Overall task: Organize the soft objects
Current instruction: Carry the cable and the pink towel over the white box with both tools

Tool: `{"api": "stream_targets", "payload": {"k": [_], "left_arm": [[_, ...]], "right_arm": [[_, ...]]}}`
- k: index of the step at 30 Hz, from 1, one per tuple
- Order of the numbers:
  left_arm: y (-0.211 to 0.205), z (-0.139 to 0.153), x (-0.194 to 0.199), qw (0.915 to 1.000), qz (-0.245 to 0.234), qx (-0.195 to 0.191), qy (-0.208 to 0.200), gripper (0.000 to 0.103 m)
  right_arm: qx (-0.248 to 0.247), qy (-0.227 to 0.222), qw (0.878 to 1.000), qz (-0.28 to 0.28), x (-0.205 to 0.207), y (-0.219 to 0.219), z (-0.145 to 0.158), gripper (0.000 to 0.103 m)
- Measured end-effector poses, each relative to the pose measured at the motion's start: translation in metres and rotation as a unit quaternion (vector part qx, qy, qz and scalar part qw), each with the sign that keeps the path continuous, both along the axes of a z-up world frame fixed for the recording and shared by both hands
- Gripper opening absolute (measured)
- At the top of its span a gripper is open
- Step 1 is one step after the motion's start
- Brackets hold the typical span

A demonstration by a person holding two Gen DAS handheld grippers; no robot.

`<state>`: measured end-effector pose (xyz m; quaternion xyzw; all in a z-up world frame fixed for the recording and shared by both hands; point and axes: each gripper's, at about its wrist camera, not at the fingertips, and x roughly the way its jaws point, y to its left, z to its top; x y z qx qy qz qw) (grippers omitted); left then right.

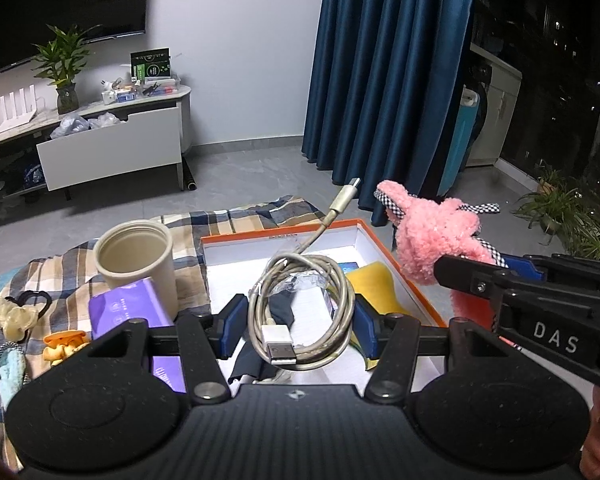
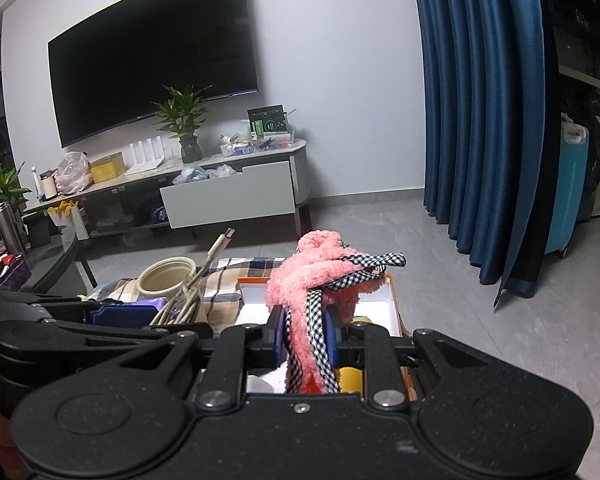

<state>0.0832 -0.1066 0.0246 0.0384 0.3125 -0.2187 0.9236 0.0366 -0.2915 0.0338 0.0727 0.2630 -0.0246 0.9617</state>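
Left wrist view
- left gripper: blue-padded fingers closed on coiled grey-white USB cable, pads pressing coil on both sides; held above the box.
- cable ends: flat USB plug lies w/ the coil near cam; other end sticks up & away, metal tip in the air.
- orange-rimmed white cardboard box: open, sits on plaid cloth; inside a yellow soft piece, a dark cloth scrap, sth blue at back (can't tell what).
- right gripper: enters from right, holds pink fluffy plush strip w/ black-white checked trim over box's right rim.
- beige round ceramic cup: upright, empty, on blue-tan plaid cloth just left of box.
- purple rectangular pack: in front of cup, touching it.
- far left on cloth: black hair tie, pale scrunchie, orange claw clip, light-blue fuzzy piece.

Right wrist view
- right gripper: fingers clamped narrow on the pink plush strip; it bunches above the pads, tail hangs below.
- plush position: above the box, not touching its floor as far as visible.
- left gripper: at left, beside it, w/ cable coil; cup behind.
- counter: covered by the cloth; own surface hidden.
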Motion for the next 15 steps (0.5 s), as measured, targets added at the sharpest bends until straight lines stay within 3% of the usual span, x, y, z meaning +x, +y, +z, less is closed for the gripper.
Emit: {"api": "stream_targets", "payload": {"k": [15], "left_arm": [[-0.014,-0.012,0.021,0.9998,-0.002,0.01,0.018,0.056]], "right_arm": [[0.006,0.015,1.0,-0.002,0.033,-0.014,-0.016,0.026]]}}
